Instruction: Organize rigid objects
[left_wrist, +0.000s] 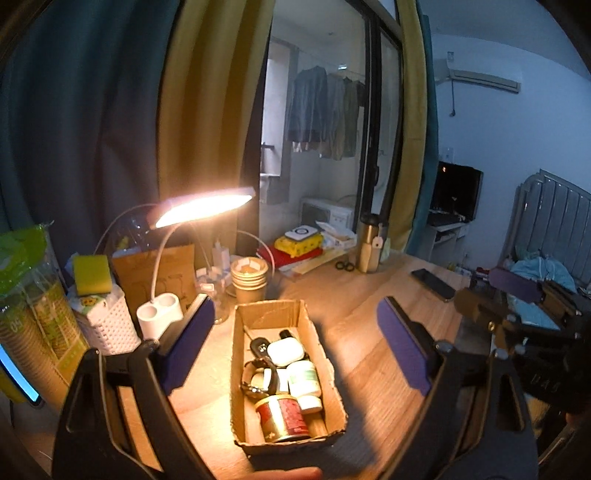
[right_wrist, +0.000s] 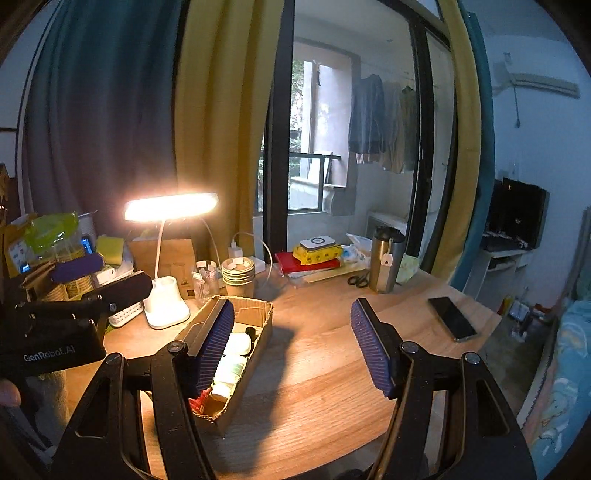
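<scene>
A long cardboard box (left_wrist: 269, 314) lies on the wooden desk (left_wrist: 351, 295). It holds a red can (left_wrist: 282, 417), a white bottle (left_wrist: 304, 382), a white earbud case (left_wrist: 285, 352), a wristwatch (left_wrist: 258, 376) and a small dark item. My left gripper (left_wrist: 295, 306) hangs open above the box with nothing between its purple pads. In the right wrist view the box (right_wrist: 258, 310) sits partly behind the left finger of my right gripper (right_wrist: 291, 308). That gripper is open and empty over bare desk. The left gripper (right_wrist: 123, 273) shows at that view's left edge.
A lit desk lamp (left_wrist: 162, 314), stacked paper cups (left_wrist: 249, 280) and a white basket (left_wrist: 107, 325) stand behind and left of the box. A steel tumbler (right_wrist: 384, 258), scissors (right_wrist: 358, 280) and a phone (right_wrist: 452, 319) lie at the right. The desk's right edge drops toward a bed.
</scene>
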